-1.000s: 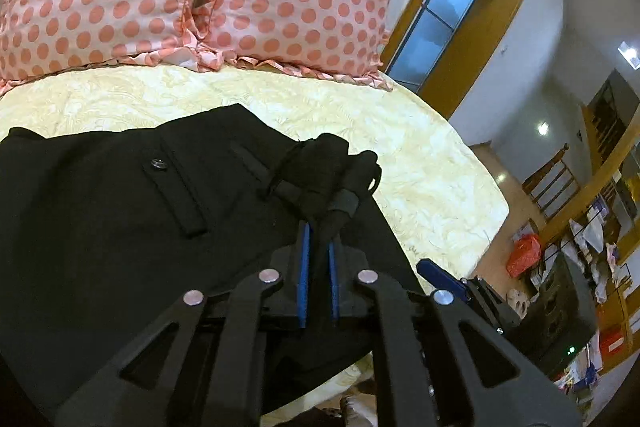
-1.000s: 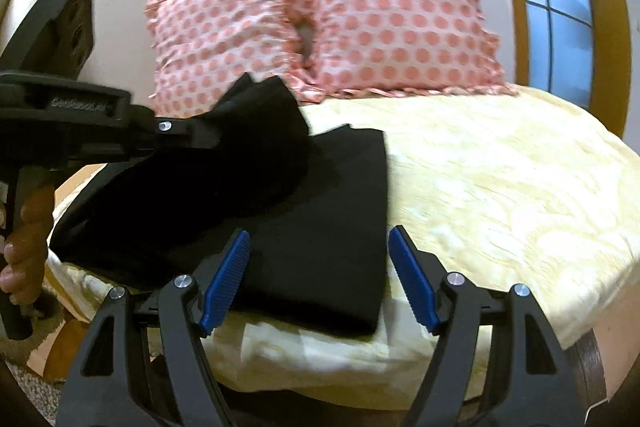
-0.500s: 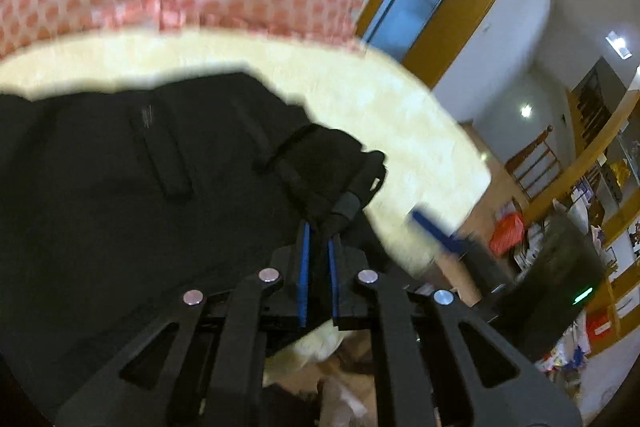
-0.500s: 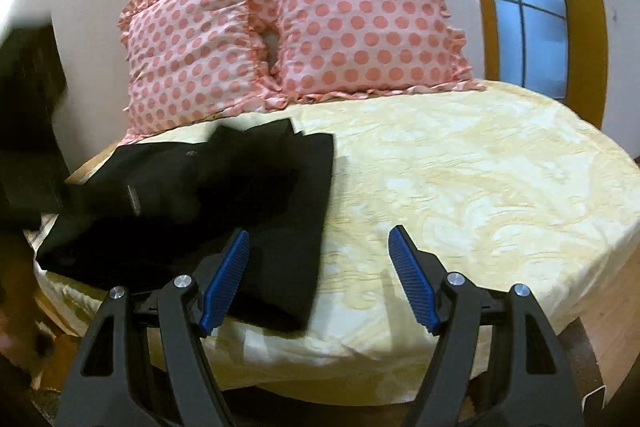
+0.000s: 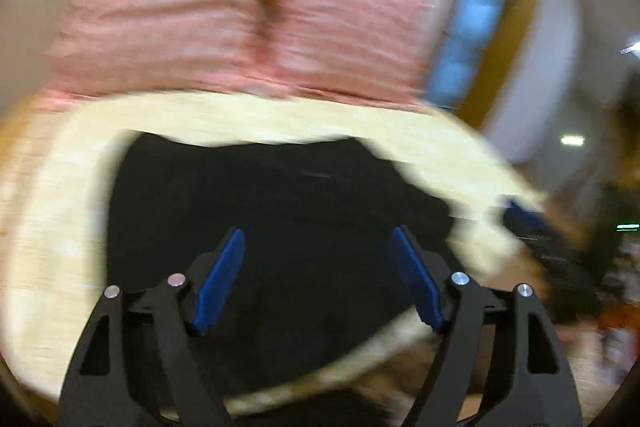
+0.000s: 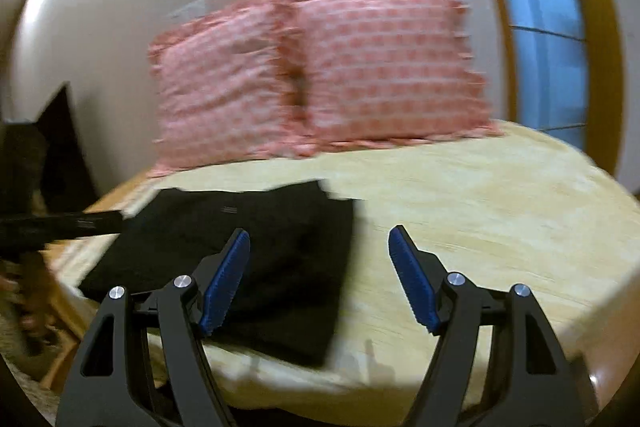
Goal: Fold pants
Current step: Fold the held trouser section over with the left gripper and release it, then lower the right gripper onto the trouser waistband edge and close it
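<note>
The black pants (image 6: 256, 247) lie folded into a flat rectangle near the front left edge of the yellow bed (image 6: 480, 211). In the left wrist view the pants (image 5: 280, 227) fill the middle, blurred by motion. My left gripper (image 5: 318, 239) is open and empty just above the pants. My right gripper (image 6: 320, 239) is open and empty, held back from the bed edge at the pants' right side. The left gripper's black body (image 6: 60, 227) shows at the left of the right wrist view.
Two pink dotted pillows (image 6: 320, 79) lean against the wall at the head of the bed. A tall window (image 6: 548, 27) with a wooden frame stands to the right. The bed's front edge (image 6: 360, 387) drops off below the grippers.
My left gripper has opened and let go of the pants, which now lie flat and folded. Both cameras have pulled back and are blurred by motion.
</note>
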`<action>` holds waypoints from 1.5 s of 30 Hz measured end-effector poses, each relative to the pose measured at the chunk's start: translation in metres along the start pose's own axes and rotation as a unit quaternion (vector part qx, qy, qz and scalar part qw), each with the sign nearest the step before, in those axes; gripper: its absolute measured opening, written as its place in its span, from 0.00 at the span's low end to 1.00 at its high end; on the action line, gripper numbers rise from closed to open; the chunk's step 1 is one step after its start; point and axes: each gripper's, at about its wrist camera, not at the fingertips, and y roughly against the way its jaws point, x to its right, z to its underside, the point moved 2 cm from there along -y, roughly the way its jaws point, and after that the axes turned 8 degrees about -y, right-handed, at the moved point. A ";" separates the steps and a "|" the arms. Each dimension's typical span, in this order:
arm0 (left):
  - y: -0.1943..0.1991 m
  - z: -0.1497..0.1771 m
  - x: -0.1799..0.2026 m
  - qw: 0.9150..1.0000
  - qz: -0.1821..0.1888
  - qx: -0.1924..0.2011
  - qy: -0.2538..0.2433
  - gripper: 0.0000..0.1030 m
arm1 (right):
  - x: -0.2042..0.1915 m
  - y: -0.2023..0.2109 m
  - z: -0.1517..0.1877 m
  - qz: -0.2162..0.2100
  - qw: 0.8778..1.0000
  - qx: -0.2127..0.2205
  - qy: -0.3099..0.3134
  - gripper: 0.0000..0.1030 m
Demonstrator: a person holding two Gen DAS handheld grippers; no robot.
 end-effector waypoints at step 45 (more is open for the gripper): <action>-0.030 0.055 -0.043 0.993 -0.102 -0.057 0.012 0.98 | -0.005 -0.139 -0.013 0.029 0.978 -0.207 0.013 0.53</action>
